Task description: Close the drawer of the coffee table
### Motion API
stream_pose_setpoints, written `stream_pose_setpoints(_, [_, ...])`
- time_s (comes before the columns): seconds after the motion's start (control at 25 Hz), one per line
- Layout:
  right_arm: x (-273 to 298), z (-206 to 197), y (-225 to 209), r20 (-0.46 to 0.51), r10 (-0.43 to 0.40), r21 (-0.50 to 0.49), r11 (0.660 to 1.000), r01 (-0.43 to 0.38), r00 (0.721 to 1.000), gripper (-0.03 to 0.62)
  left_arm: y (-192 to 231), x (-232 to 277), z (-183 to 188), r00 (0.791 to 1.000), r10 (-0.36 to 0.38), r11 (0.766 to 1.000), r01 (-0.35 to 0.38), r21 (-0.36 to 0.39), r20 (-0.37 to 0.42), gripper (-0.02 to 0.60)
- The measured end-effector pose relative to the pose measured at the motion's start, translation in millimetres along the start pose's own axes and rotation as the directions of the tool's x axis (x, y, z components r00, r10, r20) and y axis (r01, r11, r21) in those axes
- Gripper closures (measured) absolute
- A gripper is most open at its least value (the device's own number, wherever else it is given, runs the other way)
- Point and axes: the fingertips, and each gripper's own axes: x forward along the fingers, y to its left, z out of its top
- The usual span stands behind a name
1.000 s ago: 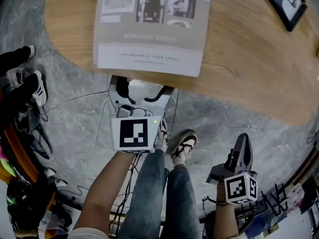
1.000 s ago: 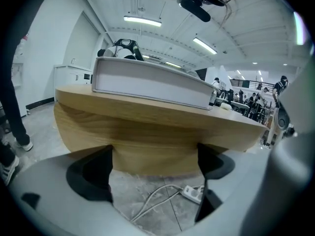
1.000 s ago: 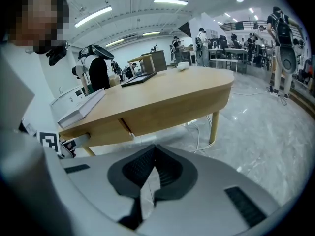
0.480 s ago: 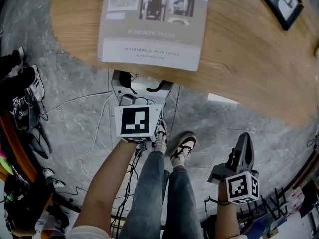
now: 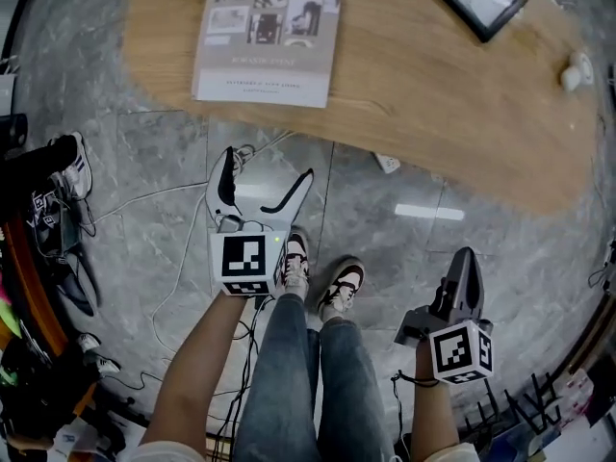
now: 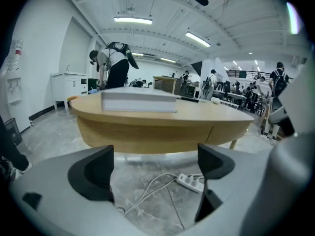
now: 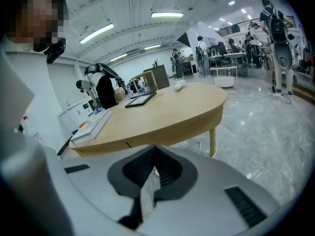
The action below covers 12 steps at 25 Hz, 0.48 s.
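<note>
The left gripper (image 5: 269, 166) has its 2 fingers wide apart on nothing, near the worktop (image 5: 433, 94) edge. The right gripper (image 5: 464, 263) has its fingers pressed together, empty (it hangs well apart from the worktop). The drawer (image 6: 147, 135) sits flush in the worktop's side, below the book (image 5: 269, 32).
</note>
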Motion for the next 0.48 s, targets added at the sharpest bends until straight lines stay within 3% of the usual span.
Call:
stream_pose_setpoints(0.16, [-36, 51, -10, 0.085, 0.017, -0.039, 0.999, -0.014, 0.996, 0.592, -33, -56, 66, 0.996, -0.051, 0.998, 0.054, -0.043, 0.068, 0.108])
stream_pose_setpoints(0.28, [-79, 102, -21, 0.135, -0.002, 0.048, 0.999, -0.004, 0.991, 0.592, -59, -108, 134, 0.990, -0.095, 0.993, 0.101, -0.065, 0.102, 0.188])
stream_pose_setpoints(0.4, [-133, 160, -29, 0.203, -0.027, 0.103, 0.995, 0.006, 0.979, 0.592, -78, -165, 212, 0.987, -0.056, 0.994, 0.070, -0.084, 0.152, 0.276])
stream_pose_setpoints(0.48, [-166, 201, -25, 0.263, -0.029, 0.088, 0.996, 0.006, 0.964, 0.592, -86, -199, 265, 0.980, -0.024, 0.995, 0.043, -0.092, 0.196, 0.393])
